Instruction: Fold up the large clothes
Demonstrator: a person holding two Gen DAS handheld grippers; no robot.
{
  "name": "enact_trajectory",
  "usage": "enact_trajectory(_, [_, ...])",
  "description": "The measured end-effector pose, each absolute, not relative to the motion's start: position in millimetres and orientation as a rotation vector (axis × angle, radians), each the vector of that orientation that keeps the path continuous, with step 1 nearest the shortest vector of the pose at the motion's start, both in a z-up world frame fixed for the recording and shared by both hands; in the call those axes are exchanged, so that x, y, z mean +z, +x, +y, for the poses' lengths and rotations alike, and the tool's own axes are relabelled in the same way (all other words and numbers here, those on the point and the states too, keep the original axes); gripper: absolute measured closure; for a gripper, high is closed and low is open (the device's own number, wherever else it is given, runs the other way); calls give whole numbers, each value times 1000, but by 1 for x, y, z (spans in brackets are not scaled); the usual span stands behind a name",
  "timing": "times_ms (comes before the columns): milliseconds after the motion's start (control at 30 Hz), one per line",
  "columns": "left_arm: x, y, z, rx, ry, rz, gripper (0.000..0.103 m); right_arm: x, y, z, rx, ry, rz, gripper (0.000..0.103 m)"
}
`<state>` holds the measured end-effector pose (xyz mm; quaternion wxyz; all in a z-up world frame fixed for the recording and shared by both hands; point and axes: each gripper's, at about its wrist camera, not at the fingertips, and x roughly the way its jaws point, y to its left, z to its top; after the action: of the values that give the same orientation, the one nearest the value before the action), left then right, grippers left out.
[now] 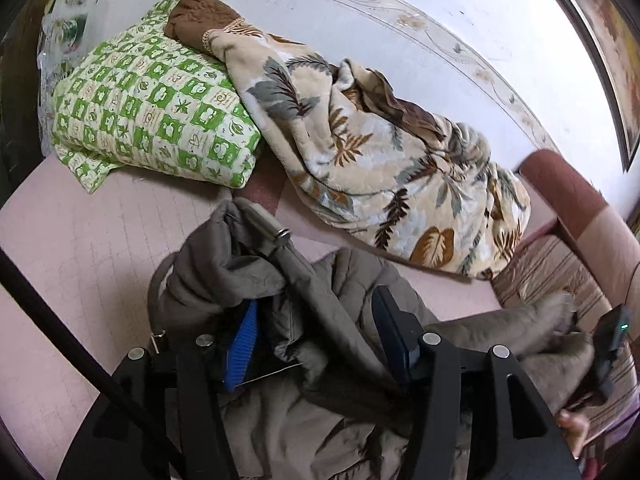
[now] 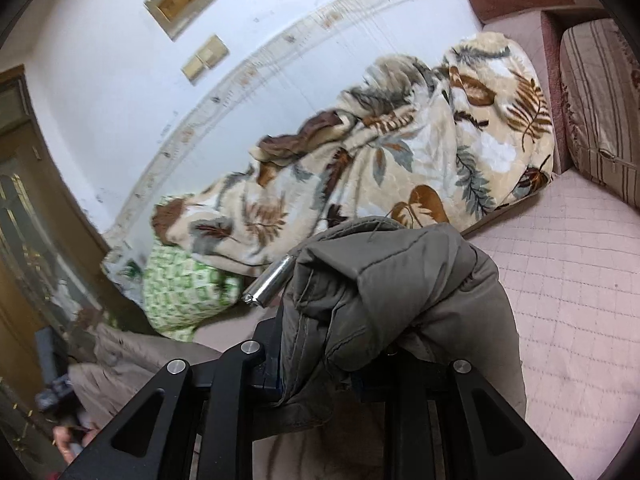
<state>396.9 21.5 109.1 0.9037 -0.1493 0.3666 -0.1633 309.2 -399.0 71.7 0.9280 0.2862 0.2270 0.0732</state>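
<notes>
Spreading across both views, the pink quilted bed cover is the largest surface, and its near left stretch in the left wrist view lies bare, as does the wide checked area to the right in the right wrist view. Along the white wall lies a heaped leaf-print blanket, its low end reaching the reddish sofa arm and the striped cushion. Beside the blanket's other end sits a green-and-white checked bundle with a brown cloth tucked at its top; whether it wraps anything else cannot be told. Nearer the cameras the grey-brown padded coat is bunched on the bed, with a metal toggle at its raised edge.

The left gripper has its jaws parted, a fold of the coat hanging loosely between the blue pad and the dark one, neither clearly pressing it. The right gripper is clamped on a thick bunch of the same coat, which drapes over its fingers. A dark door bounds the far left of the right wrist view.
</notes>
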Motion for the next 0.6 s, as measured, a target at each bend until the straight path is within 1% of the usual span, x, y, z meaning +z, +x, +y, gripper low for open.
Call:
enact_trajectory(133, [113, 409, 28, -309, -286, 722, 46, 52, 339, -408, 118, 601, 501, 78])
enact_trajectory(200, [119, 410, 36, -286, -272, 684, 39, 39, 353, -413, 99, 615, 523, 78])
enact_trajectory(367, [119, 416, 48, -255, -251, 670, 39, 16, 385, -417, 55, 603, 583, 76])
enact_trajectory(467, [112, 415, 44, -266, -231, 677, 39, 4, 399, -422, 28, 626, 624, 70])
enact_trajectory(600, [103, 405, 26, -314, -207, 690, 39, -9, 408, -437, 56, 744, 693, 59])
